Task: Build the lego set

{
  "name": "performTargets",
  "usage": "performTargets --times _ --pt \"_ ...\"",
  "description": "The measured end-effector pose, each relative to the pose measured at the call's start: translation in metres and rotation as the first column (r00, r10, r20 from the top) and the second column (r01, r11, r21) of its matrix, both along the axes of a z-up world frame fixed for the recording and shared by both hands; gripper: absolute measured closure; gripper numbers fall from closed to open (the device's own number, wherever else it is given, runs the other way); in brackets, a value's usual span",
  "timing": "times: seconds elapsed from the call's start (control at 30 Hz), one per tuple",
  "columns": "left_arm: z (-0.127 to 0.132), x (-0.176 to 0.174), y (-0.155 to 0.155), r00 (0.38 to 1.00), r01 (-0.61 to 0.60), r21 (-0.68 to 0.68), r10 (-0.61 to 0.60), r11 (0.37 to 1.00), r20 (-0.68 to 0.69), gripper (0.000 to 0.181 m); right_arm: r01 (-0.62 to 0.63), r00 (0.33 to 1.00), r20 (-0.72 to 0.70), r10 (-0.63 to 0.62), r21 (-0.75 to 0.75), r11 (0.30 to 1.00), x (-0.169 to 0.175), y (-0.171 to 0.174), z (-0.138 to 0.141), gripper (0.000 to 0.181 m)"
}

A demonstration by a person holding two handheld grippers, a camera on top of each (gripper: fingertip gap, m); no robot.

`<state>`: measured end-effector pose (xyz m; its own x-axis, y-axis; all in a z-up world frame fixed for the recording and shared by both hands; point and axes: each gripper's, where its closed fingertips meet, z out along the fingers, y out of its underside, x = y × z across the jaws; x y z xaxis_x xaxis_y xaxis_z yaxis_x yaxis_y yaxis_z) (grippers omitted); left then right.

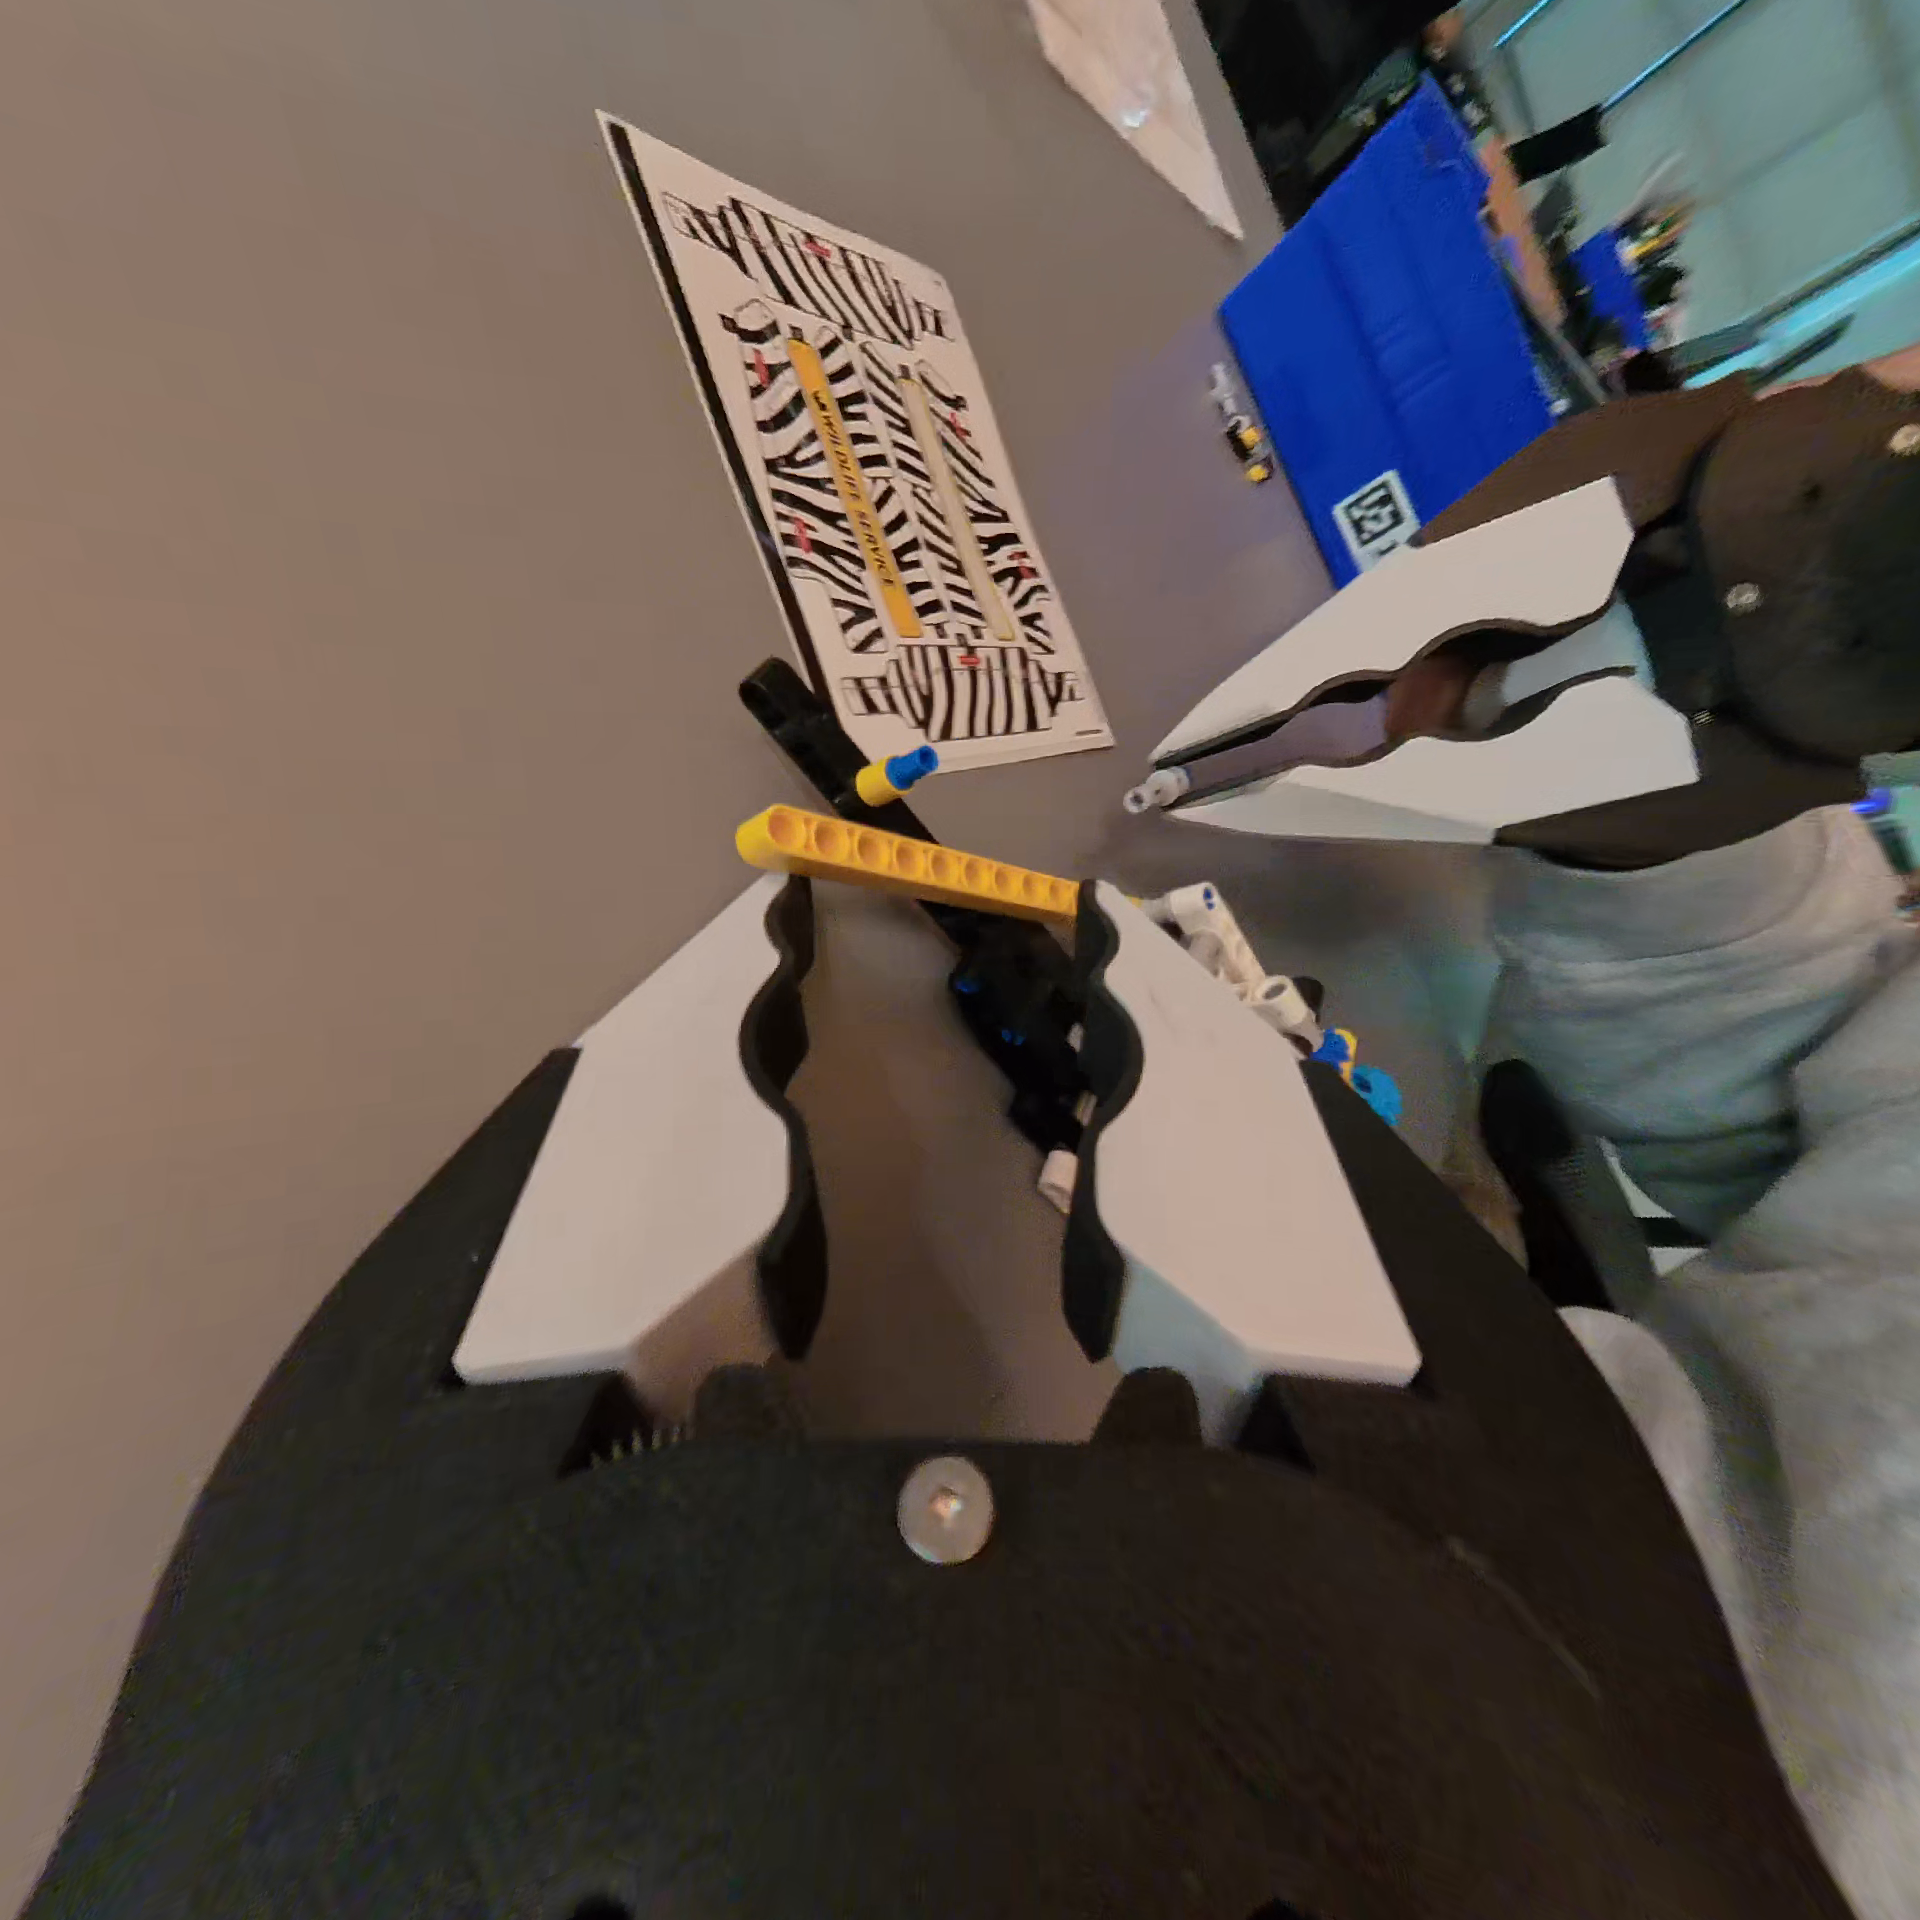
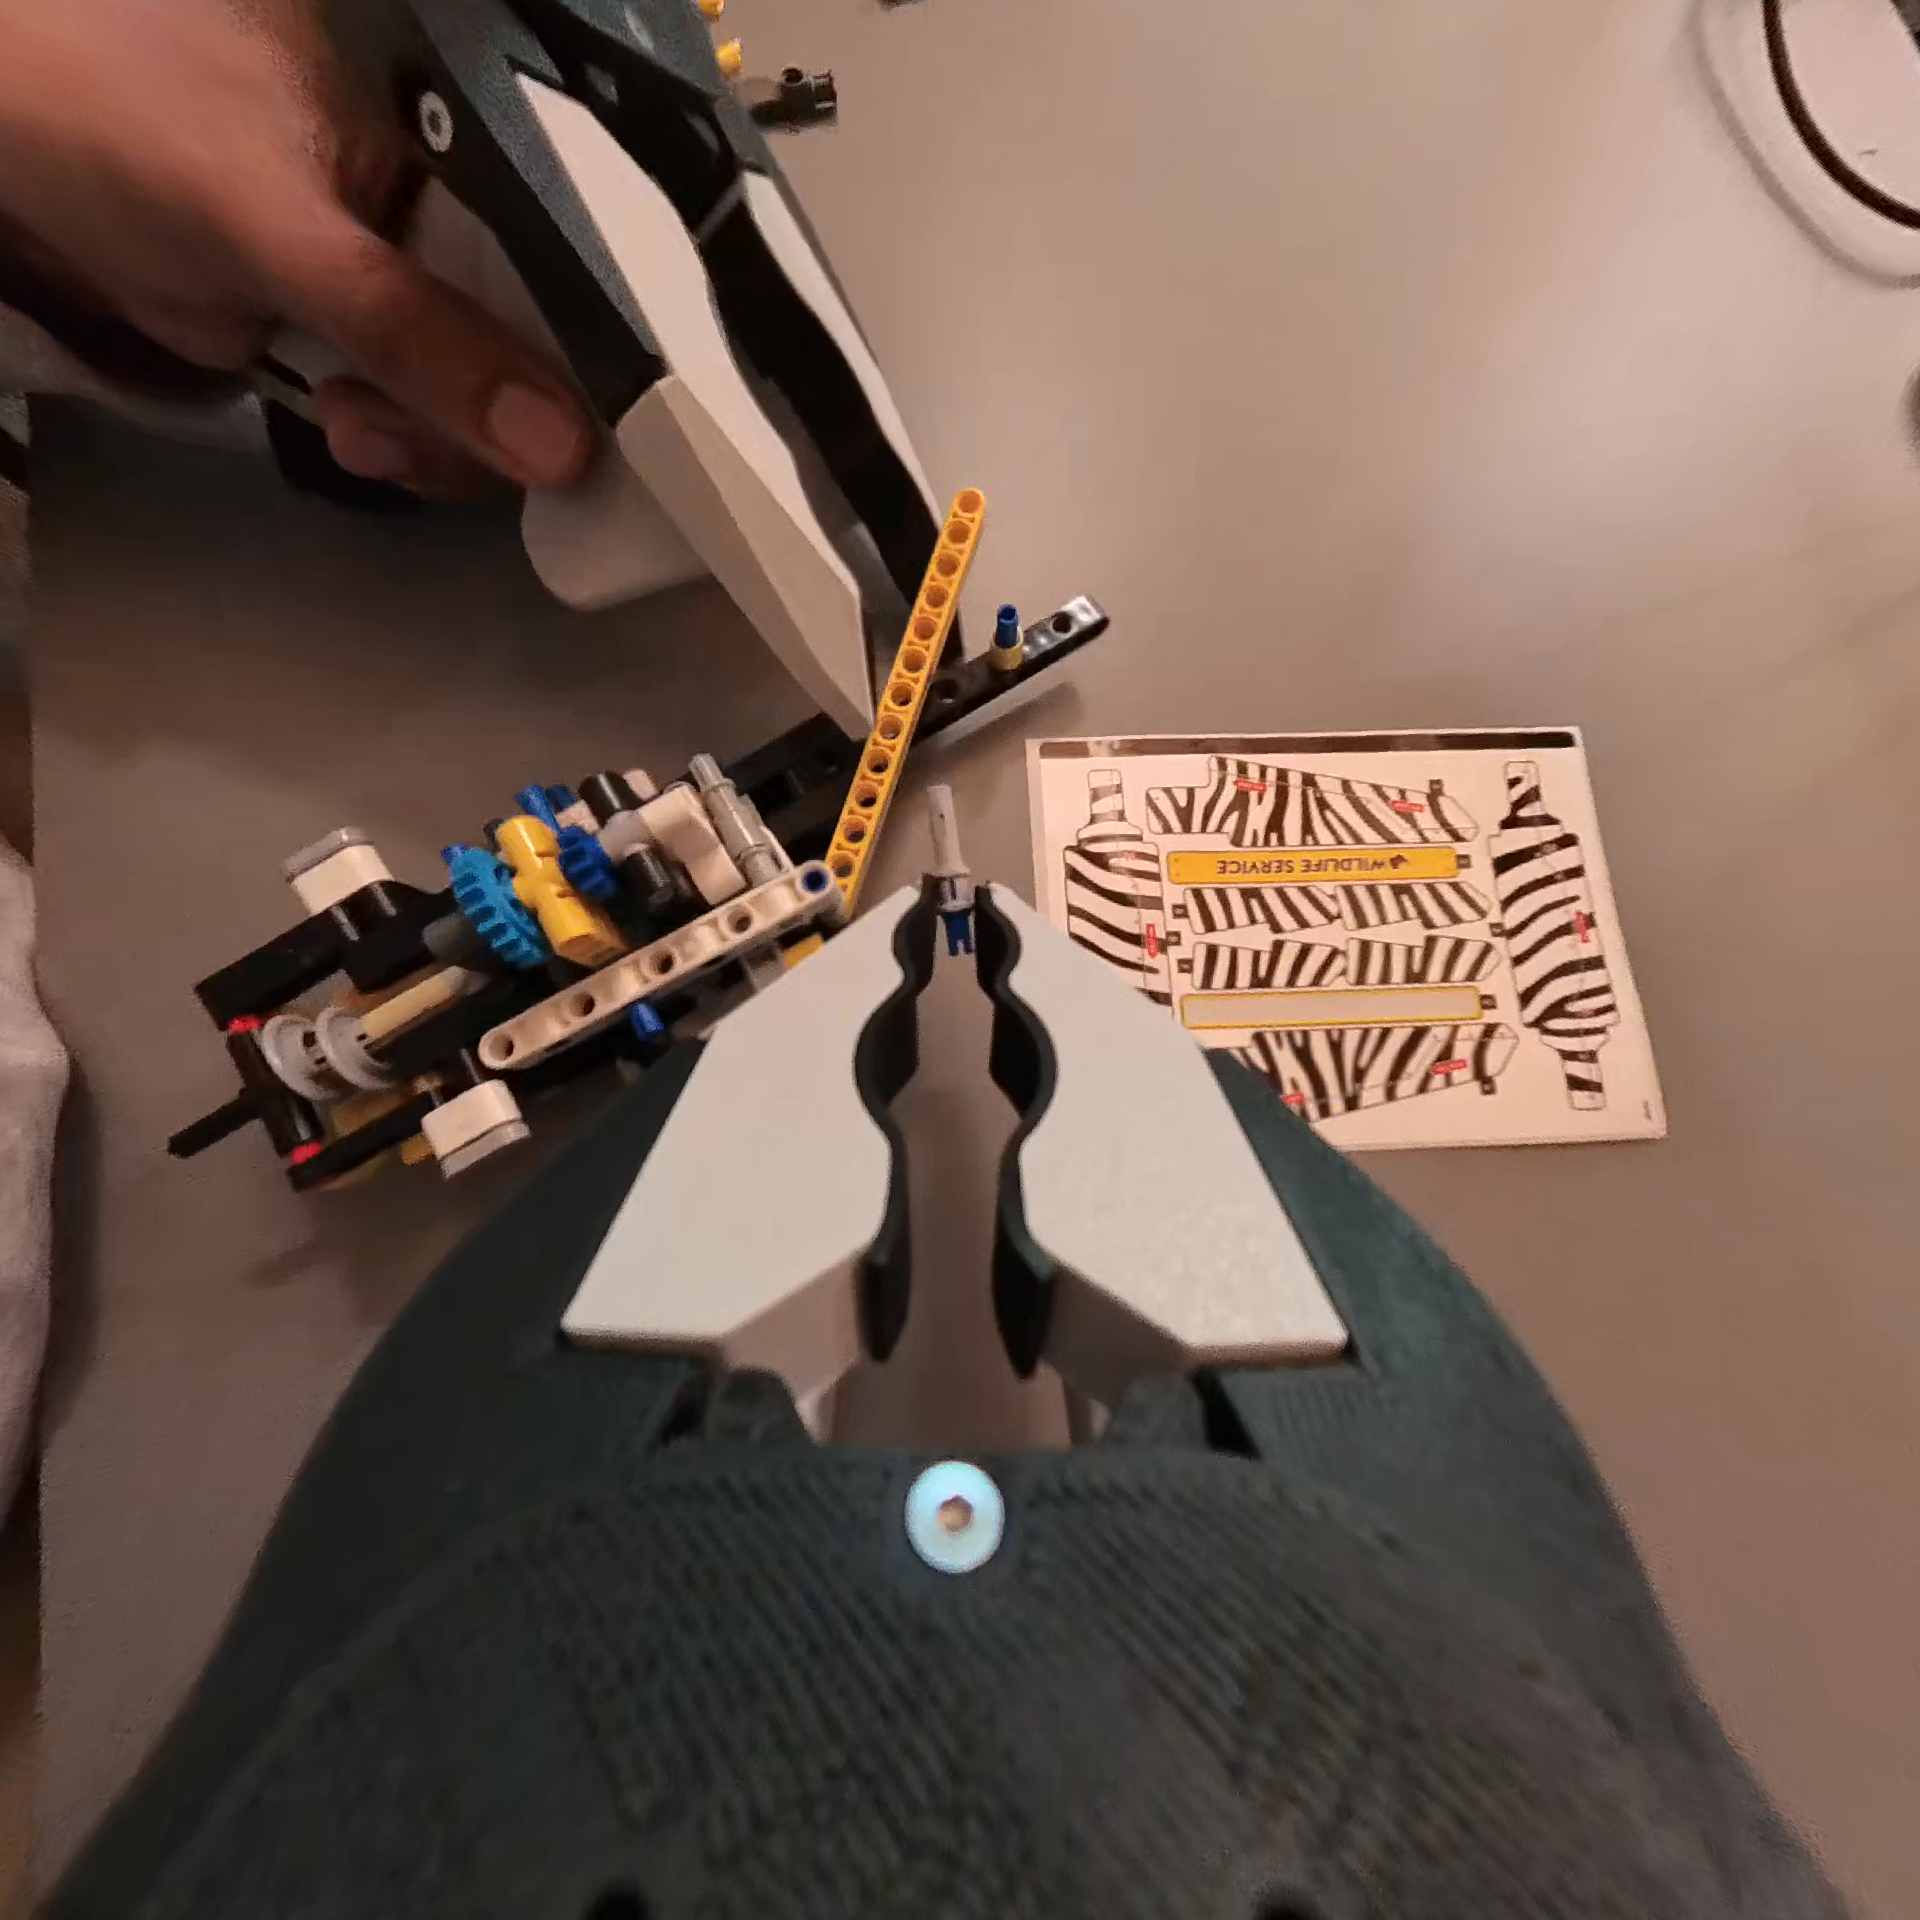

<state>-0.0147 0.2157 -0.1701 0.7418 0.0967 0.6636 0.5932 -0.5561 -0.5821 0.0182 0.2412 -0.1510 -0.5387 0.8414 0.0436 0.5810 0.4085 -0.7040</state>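
Note:
My left gripper (image 1: 932,888) is open, with both fingertips up against a long yellow beam (image 1: 904,857) that lies across them. In the right wrist view that beam (image 2: 914,675) slants up from the part-built chassis (image 2: 520,966) of black, white, yellow and blue parts. I cannot tell if the beam is joined to it. My right gripper (image 2: 951,894) is shut on a small blue-and-white pin (image 2: 948,862), just right of the chassis. It also shows in the left wrist view (image 1: 1158,784). A long black beam (image 2: 997,675) carrying a yellow-and-blue pin (image 2: 1003,634) sticks out behind.
A zebra-striped sticker sheet (image 2: 1340,935) lies flat on the grey table (image 2: 1351,416), right of the chassis. Loose small parts (image 2: 800,94) lie at the far edge. A white round object with a black cable (image 2: 1849,135) sits far right. A blue bin (image 1: 1382,343) stands beyond the table.

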Motion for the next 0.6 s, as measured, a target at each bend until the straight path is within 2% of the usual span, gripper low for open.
performTargets --times 0.13,0.23,0.27,0.33,0.4,0.47,0.53,0.6 --pt "0.002 -0.015 -0.006 0.998 -0.058 -0.021 0.057 0.998 -0.031 0.122 -0.003 1.0 -0.025 0.002 -0.021 1.0 -0.001 0.001 0.006 0.176" --pt "0.007 -0.045 -0.014 0.977 -0.2 -0.021 0.198 0.98 -0.076 0.099 -0.019 0.998 -0.06 0.017 -0.028 0.999 -0.002 -0.001 0.013 0.176" --pt "0.012 -0.054 -0.016 0.965 -0.251 -0.011 0.249 0.968 -0.081 0.088 -0.025 0.997 -0.073 0.022 -0.032 0.999 -0.002 -0.002 0.015 0.176" --pt "0.03 -0.059 -0.016 0.958 -0.28 0.059 0.282 0.958 -0.047 0.085 -0.047 0.992 -0.116 0.042 -0.04 0.998 -0.004 -0.006 0.022 0.176" --pt "0.055 -0.034 -0.01 0.984 -0.171 0.164 0.16 0.972 0.073 0.098 -0.079 0.982 -0.172 0.072 -0.039 0.996 -0.005 -0.012 0.031 0.176" --pt "0.072 -0.005 -0.005 0.973 -0.071 0.24 0.015 0.968 0.231 0.111 -0.097 0.97 -0.227 0.089 -0.023 0.995 -0.008 -0.017 0.041 0.176" --pt "0.076 0.013 -0.002 0.943 -0.03 0.272 -0.063 0.962 0.327 0.124 -0.113 0.956 -0.274 0.106 -0.006 0.994 -0.009 -0.021 0.05 0.176" --pt "0.078 0.025 0.001 0.926 0.001 0.302 -0.115 0.953 0.36 0.136 -0.134 0.946 -0.299 0.127 -0.001 0.991 -0.008 -0.025 0.055 0.176"
